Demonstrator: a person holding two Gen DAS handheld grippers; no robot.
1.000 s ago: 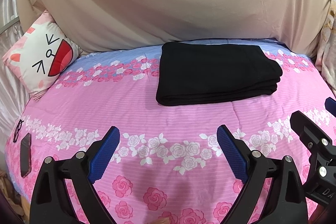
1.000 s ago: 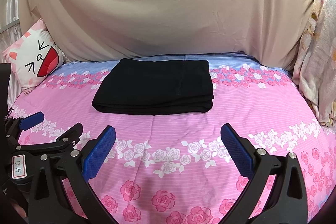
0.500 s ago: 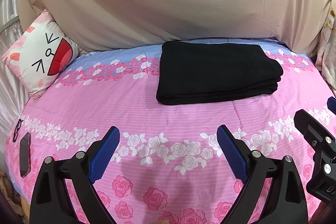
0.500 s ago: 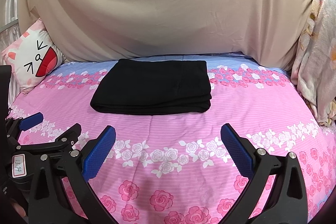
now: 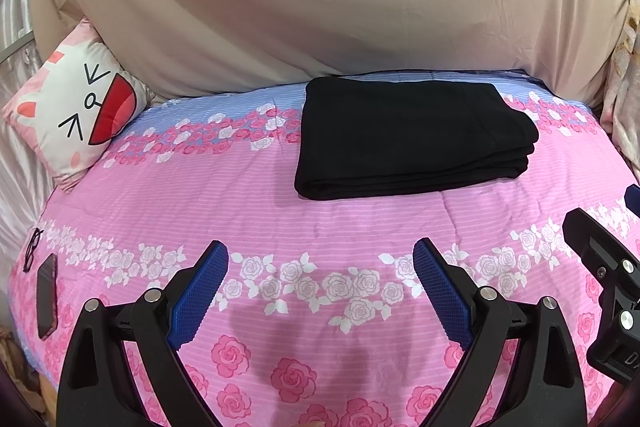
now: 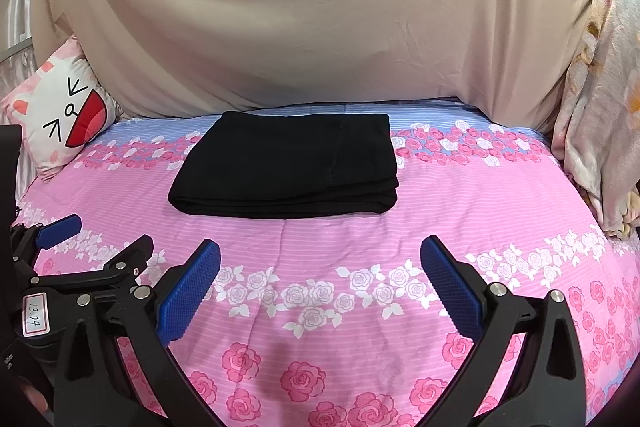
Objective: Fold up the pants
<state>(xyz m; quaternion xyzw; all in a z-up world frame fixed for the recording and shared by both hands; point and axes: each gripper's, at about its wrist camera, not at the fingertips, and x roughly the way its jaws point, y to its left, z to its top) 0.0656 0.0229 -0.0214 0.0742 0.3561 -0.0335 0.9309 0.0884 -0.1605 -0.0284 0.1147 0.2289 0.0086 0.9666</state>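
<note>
The black pants (image 5: 408, 139) lie folded in a neat rectangle on the pink floral bedsheet (image 5: 224, 203), at 12 o'clock from both grippers. The left gripper (image 5: 320, 291) and right gripper (image 6: 320, 291) both gape wide, holding nothing.

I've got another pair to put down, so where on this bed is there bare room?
Bare bedspread lies between the folded black pants and the cat pillow, and in a wide band between the pants and both open grippers. The near left edge holds a phone and glasses.
</note>
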